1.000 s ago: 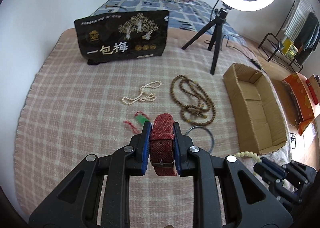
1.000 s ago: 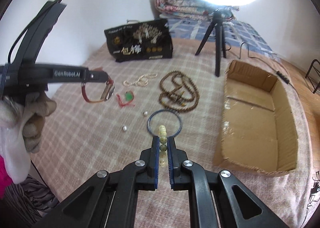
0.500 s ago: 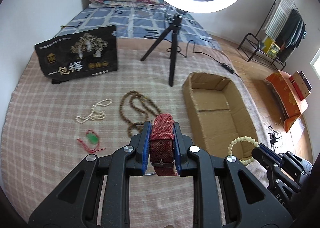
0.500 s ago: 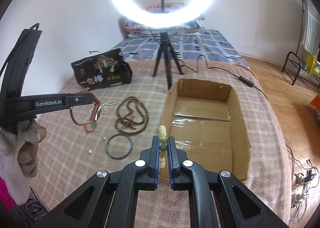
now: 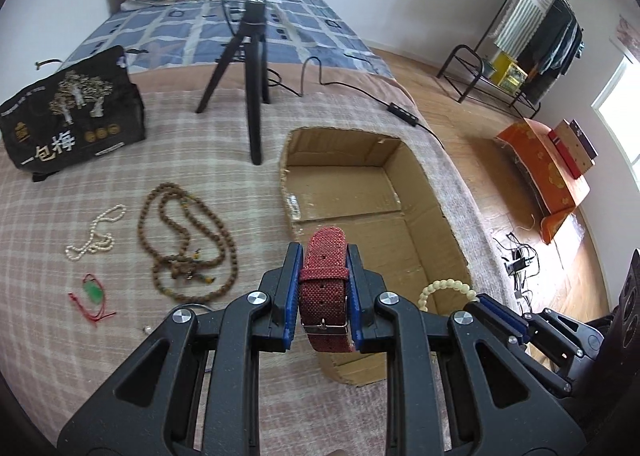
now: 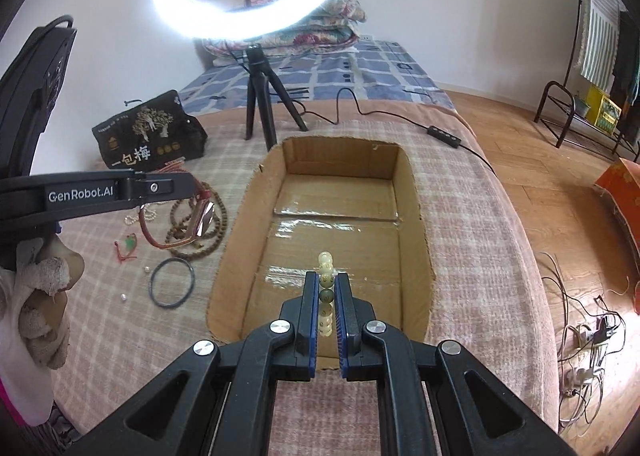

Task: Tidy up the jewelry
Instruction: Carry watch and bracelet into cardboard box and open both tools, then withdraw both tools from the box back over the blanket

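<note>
My left gripper (image 5: 323,256) is shut on a red woven-strap watch (image 5: 324,288), held near the left rim of an open cardboard box (image 5: 352,192). From the right wrist view the same watch (image 6: 200,220) hangs with its rose-gold face showing, left of the box (image 6: 340,196). My right gripper (image 6: 326,280) is shut on a pale bead bracelet (image 6: 325,268) above the box's near end; the bracelet (image 5: 444,292) also shows at lower right in the left wrist view. On the checked blanket lie a brown bead necklace (image 5: 180,240), a pearl strand (image 5: 96,232), a green pendant on red cord (image 5: 94,294) and a dark bangle (image 6: 172,282).
A ring light on a black tripod (image 5: 252,68) stands behind the box, its cable (image 6: 400,124) trailing right. A black printed bag (image 5: 68,120) sits at the back left. Small loose pearls (image 6: 124,297) lie near the bangle. The bed's right edge drops to a wooden floor (image 6: 560,184).
Both grippers have swung right, from over the scattered jewelry to the cardboard box, each still holding its piece. The box now fills the middle of the right wrist view.
</note>
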